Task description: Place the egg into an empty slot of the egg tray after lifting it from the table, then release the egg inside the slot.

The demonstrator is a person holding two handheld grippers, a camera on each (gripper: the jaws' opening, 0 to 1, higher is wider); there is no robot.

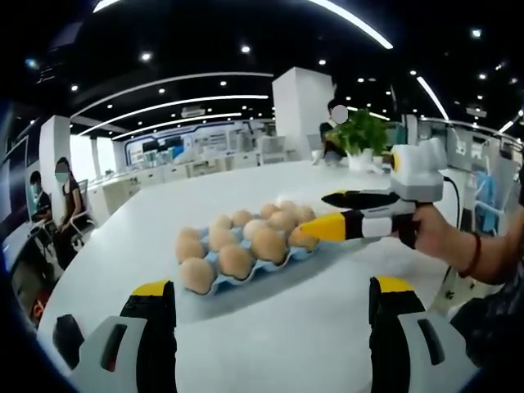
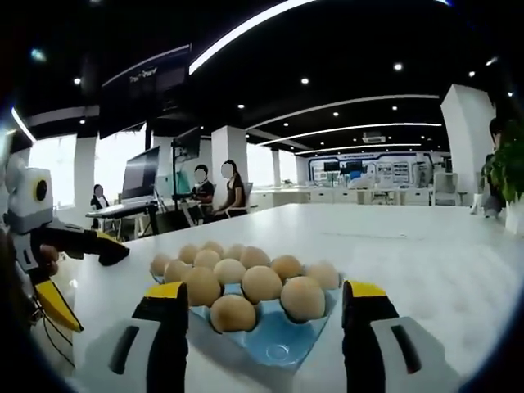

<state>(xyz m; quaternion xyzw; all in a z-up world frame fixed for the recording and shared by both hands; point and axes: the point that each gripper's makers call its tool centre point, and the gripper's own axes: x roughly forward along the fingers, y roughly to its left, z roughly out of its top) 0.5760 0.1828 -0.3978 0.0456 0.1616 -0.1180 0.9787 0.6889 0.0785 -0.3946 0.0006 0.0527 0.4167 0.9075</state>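
A blue egg tray [image 1: 214,284] lies on the white table [image 1: 270,344], holding several brown eggs [image 1: 268,243]. My left gripper [image 1: 274,315] stands open a little short of the tray, nothing between its jaws. My right gripper [image 1: 319,214] reaches in from the right, open, with its jaws at the tray's right end. In the right gripper view the right gripper [image 2: 266,319] straddles the near corner of the egg tray [image 2: 270,332], where one empty slot [image 2: 278,350] shows in front of the eggs [image 2: 302,297]. The left gripper [image 2: 90,288] hangs open at the left.
A person's hand [image 1: 434,233] with a wristband holds the right gripper. A potted plant [image 1: 360,135] stands at the table's far edge. People sit at desks with monitors [image 2: 143,176] beyond the table. Bare tabletop [image 2: 442,262] stretches right of the tray.
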